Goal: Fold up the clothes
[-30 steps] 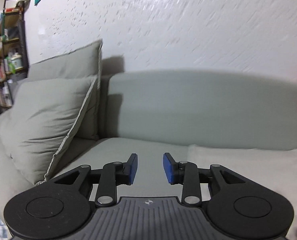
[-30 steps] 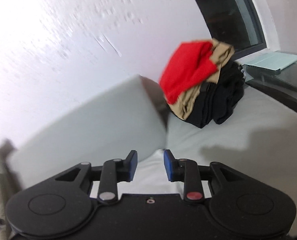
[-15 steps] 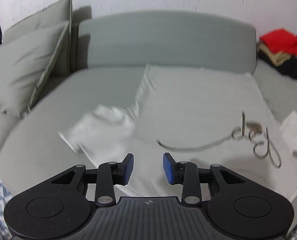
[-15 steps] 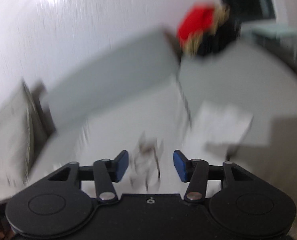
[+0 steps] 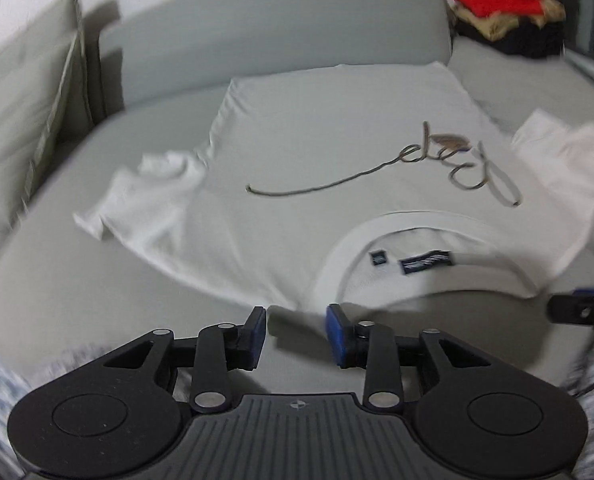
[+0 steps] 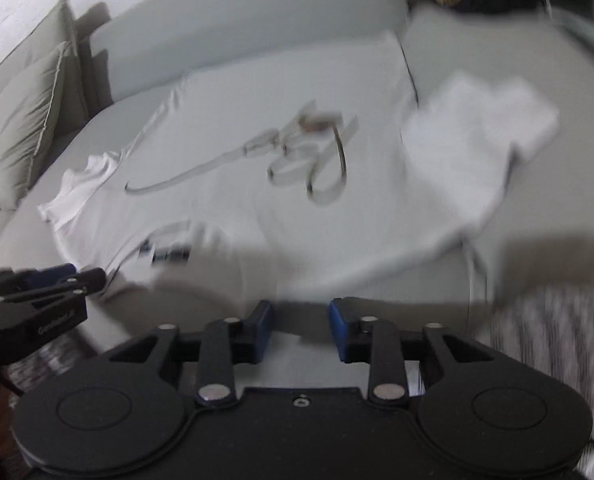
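A white T-shirt (image 5: pixel 337 152) with a looping script print lies spread flat on the grey sofa seat (image 5: pixel 57 280), its collar and label (image 5: pixel 425 260) nearest me and its sleeves out to both sides. My left gripper (image 5: pixel 296 330) hovers open just in front of the shirt's near edge, left of the collar, with nothing between its blue pads. My right gripper (image 6: pixel 300 330) hangs over the near edge by the other shoulder of the T-shirt (image 6: pixel 297 200). Its jaws are closing with nothing between them. Each view shows the other gripper at its side edge.
Two grey cushions (image 5: pixel 25 120) lean at the sofa's left end. A pile of red, tan and black clothes (image 5: pixel 509 20) sits at the back right. The curved backrest (image 5: pixel 277 28) runs behind the shirt. A grey patterned fabric (image 6: pixel 557 340) shows below the seat's front edge.
Both views have swung down from the wall and backrest onto the spread shirt. Both grippers have come lower and nearer to its collar edge. The right jaws widened briefly, then narrowed.
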Action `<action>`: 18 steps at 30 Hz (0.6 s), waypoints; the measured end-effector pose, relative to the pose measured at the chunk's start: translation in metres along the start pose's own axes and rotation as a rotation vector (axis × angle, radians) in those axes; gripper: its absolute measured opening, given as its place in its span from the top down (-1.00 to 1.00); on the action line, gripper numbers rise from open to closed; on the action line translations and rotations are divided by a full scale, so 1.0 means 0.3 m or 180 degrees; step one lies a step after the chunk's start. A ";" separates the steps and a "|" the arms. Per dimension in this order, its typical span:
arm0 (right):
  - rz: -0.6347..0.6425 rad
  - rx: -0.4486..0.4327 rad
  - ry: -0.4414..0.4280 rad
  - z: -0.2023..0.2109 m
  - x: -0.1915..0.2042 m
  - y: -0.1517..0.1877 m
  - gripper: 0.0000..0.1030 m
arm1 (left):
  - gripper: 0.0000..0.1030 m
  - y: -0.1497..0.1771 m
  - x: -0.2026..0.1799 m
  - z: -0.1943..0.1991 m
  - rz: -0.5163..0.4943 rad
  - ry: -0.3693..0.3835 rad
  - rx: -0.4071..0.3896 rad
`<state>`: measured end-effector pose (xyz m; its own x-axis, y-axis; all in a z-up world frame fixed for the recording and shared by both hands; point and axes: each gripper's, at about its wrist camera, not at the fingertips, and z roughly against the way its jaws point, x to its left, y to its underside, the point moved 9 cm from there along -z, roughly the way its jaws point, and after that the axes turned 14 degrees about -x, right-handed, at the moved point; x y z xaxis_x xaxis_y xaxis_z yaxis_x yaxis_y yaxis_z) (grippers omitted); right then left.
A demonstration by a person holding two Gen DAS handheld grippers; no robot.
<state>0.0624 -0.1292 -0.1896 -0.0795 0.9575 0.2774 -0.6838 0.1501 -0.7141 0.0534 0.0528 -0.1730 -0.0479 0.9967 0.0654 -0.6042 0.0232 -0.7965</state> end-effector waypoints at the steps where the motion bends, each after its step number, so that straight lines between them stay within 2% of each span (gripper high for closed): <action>1: -0.0116 -0.0090 -0.0061 0.017 -0.013 -0.016 0.39 | 0.32 -0.008 0.007 0.011 0.0081 0.0026 -0.0019; 3: -0.0347 -0.0431 -0.0136 0.059 -0.056 -0.090 0.30 | 0.27 -0.034 0.013 0.018 0.0085 -0.0024 -0.0093; 5: -0.0577 -0.0786 -0.0201 0.104 -0.104 -0.171 -0.08 | 0.24 -0.061 0.020 0.020 0.0081 -0.0078 -0.0151; 6: -0.0717 -0.0902 -0.0198 0.118 -0.141 -0.204 -0.16 | 0.24 -0.073 0.025 0.018 0.0114 -0.0077 -0.0154; 10: -0.1489 -0.1153 -0.0104 0.122 -0.352 -0.287 -0.16 | 0.18 -0.095 0.024 0.013 0.0202 0.0000 -0.0135; 14: -0.1936 -0.1219 0.0109 0.065 -0.552 -0.302 0.20 | 0.17 -0.108 0.009 0.009 0.0225 0.0088 -0.0111; 17: -0.2200 -0.1229 0.0252 0.016 -0.683 -0.306 0.23 | 0.16 -0.113 -0.017 -0.001 0.0162 0.0130 -0.0098; 18: -0.2225 -0.1223 0.0223 -0.003 -0.700 -0.308 0.35 | 0.16 -0.113 -0.024 -0.005 0.0142 0.0135 -0.0092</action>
<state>0.1429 -0.3440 -0.1823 0.3296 0.6217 0.7106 -0.2597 0.7833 -0.5649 0.0752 0.0449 -0.1474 -0.0402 0.9992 0.0043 -0.5790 -0.0198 -0.8151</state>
